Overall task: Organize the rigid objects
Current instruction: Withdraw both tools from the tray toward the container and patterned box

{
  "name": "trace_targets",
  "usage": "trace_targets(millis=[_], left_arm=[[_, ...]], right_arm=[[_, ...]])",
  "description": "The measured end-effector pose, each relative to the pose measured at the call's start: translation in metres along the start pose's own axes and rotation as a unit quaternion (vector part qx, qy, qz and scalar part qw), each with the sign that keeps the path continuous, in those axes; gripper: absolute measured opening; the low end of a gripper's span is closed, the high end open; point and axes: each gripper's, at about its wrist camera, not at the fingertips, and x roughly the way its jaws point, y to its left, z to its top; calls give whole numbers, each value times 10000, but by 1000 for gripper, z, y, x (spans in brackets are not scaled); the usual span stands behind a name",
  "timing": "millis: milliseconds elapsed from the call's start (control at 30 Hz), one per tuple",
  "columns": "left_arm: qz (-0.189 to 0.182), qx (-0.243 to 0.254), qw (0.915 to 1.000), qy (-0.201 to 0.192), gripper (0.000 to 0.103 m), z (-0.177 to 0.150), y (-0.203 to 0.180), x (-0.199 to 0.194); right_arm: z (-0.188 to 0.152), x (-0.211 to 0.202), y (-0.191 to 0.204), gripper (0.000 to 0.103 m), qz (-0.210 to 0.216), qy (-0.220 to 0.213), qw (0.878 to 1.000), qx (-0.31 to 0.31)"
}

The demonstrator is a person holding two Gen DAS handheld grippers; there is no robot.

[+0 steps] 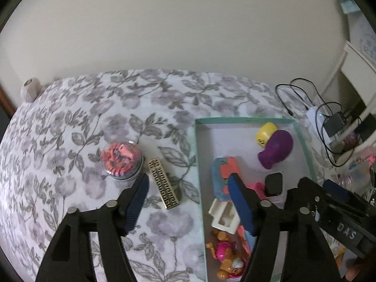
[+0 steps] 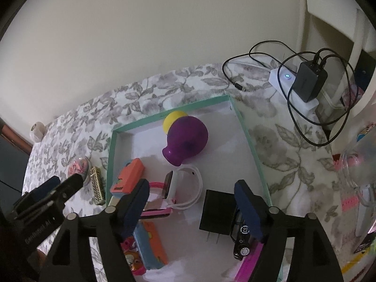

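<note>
A shallow green-rimmed tray (image 1: 197, 155) (image 2: 249, 141) lies on the floral cloth. It holds a purple vase (image 1: 276, 149) (image 2: 186, 138), a yellow head (image 1: 265, 134), a black plug adapter (image 2: 217, 213), a white watch (image 2: 185, 188), a black toy car (image 2: 240, 237) and several colourful toys. Left of the tray lie a gold patterned bar (image 1: 163, 183) (image 2: 97, 189) and a clear dome with pink beads (image 1: 122, 159) (image 2: 78, 168). My left gripper (image 1: 188, 202) is open and empty above the bar and the tray's left rim. My right gripper (image 2: 192, 202) is open and empty over the tray, above the adapter.
A white power strip (image 2: 282, 80) with a black charger (image 2: 310, 80) and looped cables lies at the back right. A ball of twine (image 1: 30, 89) sits at the far left edge. Clutter and a clear container (image 2: 357, 171) are at the right. A wall stands behind.
</note>
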Motion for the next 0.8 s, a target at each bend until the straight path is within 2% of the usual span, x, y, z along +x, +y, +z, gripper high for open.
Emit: trace_targets(millis=[100, 200, 267, 300, 333, 533, 800], left_arm=[[59, -60, 10000, 11, 84, 0, 4, 3], [66, -138, 9999, 14, 85, 0, 8, 3], [101, -179, 9998, 19, 87, 0, 10, 4], [116, -191, 9997, 26, 87, 0, 10, 4], [128, -208, 9997, 46, 87, 0, 12, 6], [174, -286, 9993, 159, 88, 0, 18, 11], [144, -372, 9991, 117, 88, 3, 27, 8]], right_arm=[[0, 1, 2, 87, 7, -12, 10000, -55], [-1, 2, 4, 88, -11, -3, 10000, -99], [-1, 4, 5, 92, -27, 8, 9999, -109], [-1, 4, 5, 100, -33, 5, 9999, -107], [-1, 5, 4, 103, -41, -10, 9999, -103], [-1, 6, 4, 103, -63, 11, 9999, -113], [-3, 6, 10, 103, -48, 14, 9998, -177]])
